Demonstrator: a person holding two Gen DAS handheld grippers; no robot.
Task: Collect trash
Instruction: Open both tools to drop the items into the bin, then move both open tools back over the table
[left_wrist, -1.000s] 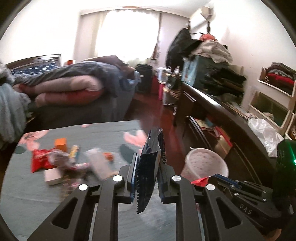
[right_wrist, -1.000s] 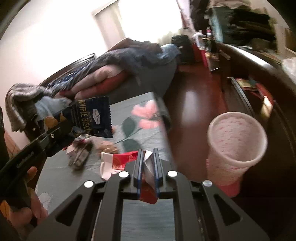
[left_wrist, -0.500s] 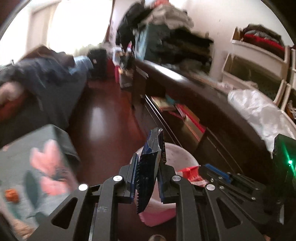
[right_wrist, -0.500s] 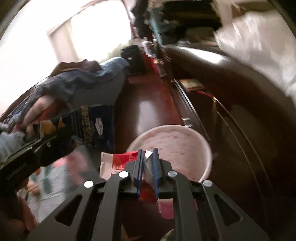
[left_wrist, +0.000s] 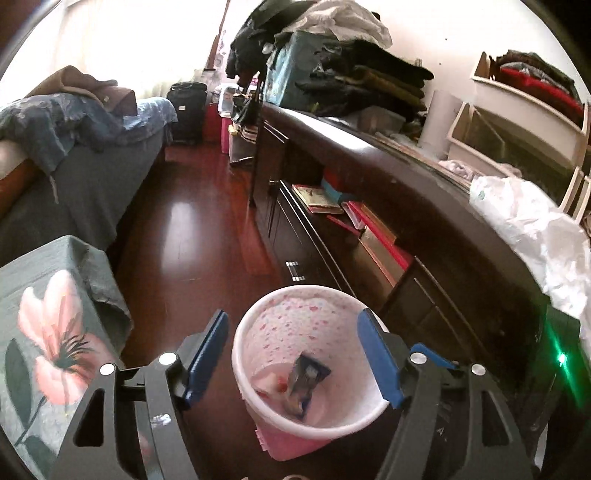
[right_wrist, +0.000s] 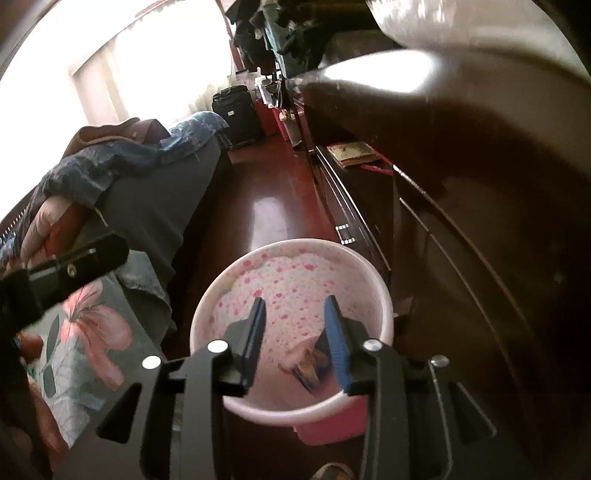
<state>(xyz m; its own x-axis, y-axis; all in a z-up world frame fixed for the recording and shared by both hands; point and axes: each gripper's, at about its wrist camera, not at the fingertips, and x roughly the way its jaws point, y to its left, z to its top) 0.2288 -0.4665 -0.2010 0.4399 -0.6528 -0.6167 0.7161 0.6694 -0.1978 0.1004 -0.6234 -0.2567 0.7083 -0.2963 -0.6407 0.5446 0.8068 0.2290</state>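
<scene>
A pink trash bin (left_wrist: 255, 321) with a flowered liner stands on the dark red floor. The blue biscuit wrapper (left_wrist: 306, 376) lies inside it beside a red and white wrapper (left_wrist: 269, 384). My left gripper (left_wrist: 293, 354) is open and empty right above the bin. In the right wrist view my right gripper (right_wrist: 295, 328) is open and empty over the same bin (right_wrist: 236, 273), with wrappers (right_wrist: 306, 369) at the bin's bottom. The left gripper's finger (right_wrist: 77, 262) shows at the left of that view.
The table with a green flowered cloth (left_wrist: 44, 325) is to the left of the bin. A dark wooden cabinet (left_wrist: 388, 206) with open drawers runs along the right. A bed (left_wrist: 74, 155) stands beyond the table, and a white plastic bag (left_wrist: 528, 229) lies on the cabinet.
Both grippers swung from the table to above the bin and opened. The blue wrapper and the red and white wrapper dropped into the bin.
</scene>
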